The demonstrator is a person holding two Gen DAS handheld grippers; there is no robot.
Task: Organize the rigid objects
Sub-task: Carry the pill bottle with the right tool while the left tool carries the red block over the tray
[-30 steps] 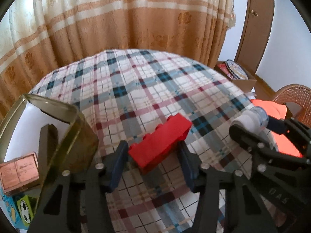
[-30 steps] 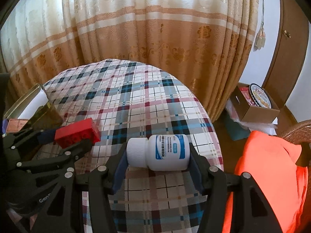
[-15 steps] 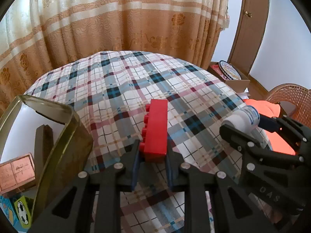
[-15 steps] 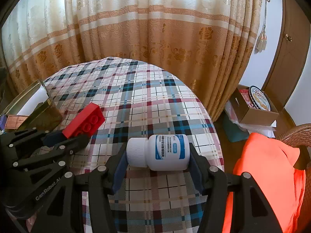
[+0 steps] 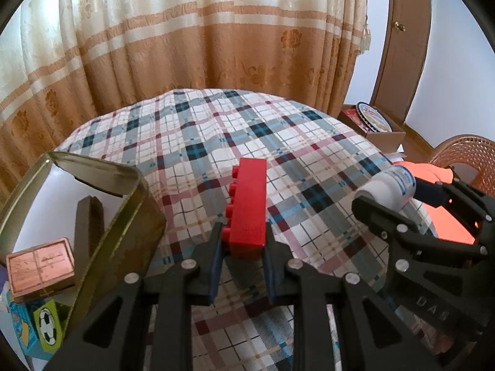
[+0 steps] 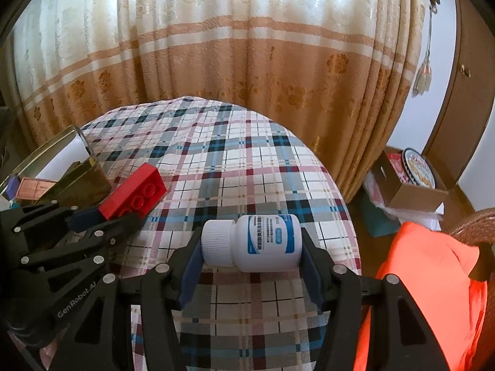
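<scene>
Left wrist view: left gripper point(image 5: 243, 247) clamped on the red brick point(image 5: 248, 208) at frame centre, gripped at its near end, long axis pointing away, studs facing left, lifted above the plaid tablecloth point(image 5: 201, 142). Gold tin box point(image 5: 136, 210) sits at lower left, open, already holding a copper-coloured block point(image 5: 40, 266) and a football-print cube point(image 5: 46, 329). Likely step: carry brick left and drop it in the tin. Clear the tin rim first, lower inside, then release; the short end-grip could let the brick pivot, so move level.

Right wrist view: right gripper point(image 6: 250, 244) closed on the white pill bottle point(image 6: 252, 242), lying sideways at lower centre, cap left, squeezed end to end. Brick and tin at left edge. Keep the bottle clear while the left unloads.
</scene>
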